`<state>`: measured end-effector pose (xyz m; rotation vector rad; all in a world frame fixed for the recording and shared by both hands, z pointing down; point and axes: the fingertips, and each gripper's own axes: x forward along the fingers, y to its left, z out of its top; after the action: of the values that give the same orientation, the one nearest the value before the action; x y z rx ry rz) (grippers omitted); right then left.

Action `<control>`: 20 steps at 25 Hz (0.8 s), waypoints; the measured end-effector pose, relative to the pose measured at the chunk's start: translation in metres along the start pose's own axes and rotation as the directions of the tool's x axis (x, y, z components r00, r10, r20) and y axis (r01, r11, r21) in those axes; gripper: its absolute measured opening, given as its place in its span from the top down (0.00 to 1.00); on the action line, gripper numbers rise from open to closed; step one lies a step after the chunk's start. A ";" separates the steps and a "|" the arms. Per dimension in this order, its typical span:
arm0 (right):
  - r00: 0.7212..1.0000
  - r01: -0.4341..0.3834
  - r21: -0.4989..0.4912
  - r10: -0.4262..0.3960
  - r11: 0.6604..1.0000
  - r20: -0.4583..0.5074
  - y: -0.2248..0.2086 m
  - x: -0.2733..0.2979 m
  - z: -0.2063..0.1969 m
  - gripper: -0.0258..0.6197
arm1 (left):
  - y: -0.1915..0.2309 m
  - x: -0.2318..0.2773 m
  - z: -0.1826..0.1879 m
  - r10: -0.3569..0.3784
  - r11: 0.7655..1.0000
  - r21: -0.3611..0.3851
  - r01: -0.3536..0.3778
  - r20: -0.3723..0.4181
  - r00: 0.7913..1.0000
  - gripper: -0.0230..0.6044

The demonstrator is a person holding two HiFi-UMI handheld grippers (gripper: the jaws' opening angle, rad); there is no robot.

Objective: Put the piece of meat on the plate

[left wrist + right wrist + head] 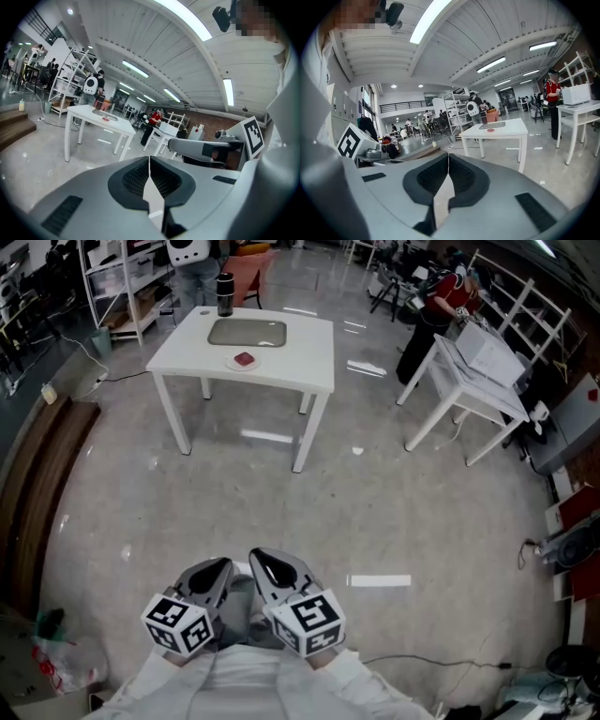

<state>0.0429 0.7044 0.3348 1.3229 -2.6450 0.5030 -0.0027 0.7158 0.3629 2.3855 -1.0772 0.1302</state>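
A red piece of meat point(244, 359) lies on a small white round plate point(235, 365) on a white table point(300, 352) far ahead across the floor. Both grippers are held low and close to my body, well short of the table. My left gripper point(223, 566) is shut with nothing between its jaws, and so is my right gripper point(257, 557) beside it. In the left gripper view the left gripper point(149, 161) points toward the table point(93, 114) and the meat point(107, 119). The right gripper point(448, 157) faces the table point(501, 126) and the meat point(490, 131).
A grey rectangular tray point(247, 332) and a black tumbler point(225, 293) stand on the table behind the plate. Another white table point(469, 381) with a person in red point(441, 306) stands at the right. Shelving point(122, 282) is at the back left, a wooden step point(42, 474) at the left.
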 end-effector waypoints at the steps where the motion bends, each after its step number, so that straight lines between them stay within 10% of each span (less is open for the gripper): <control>1: 1.000 0.001 0.002 -0.001 1.000 0.000 -0.005 0.005 0.001 0.94 | 0.003 0.005 0.000 0.000 1.000 0.001 0.000 -0.005 1.000 0.94; 20: 0.993 0.114 0.027 -0.114 0.993 0.028 -0.125 0.200 0.105 0.94 | 0.159 0.155 0.144 -0.091 0.995 0.046 0.093 -0.047 0.995 0.94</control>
<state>0.0240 0.4471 0.3203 1.4899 -2.5756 0.5060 -0.0290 0.4528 0.3494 2.4588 -0.9516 0.1781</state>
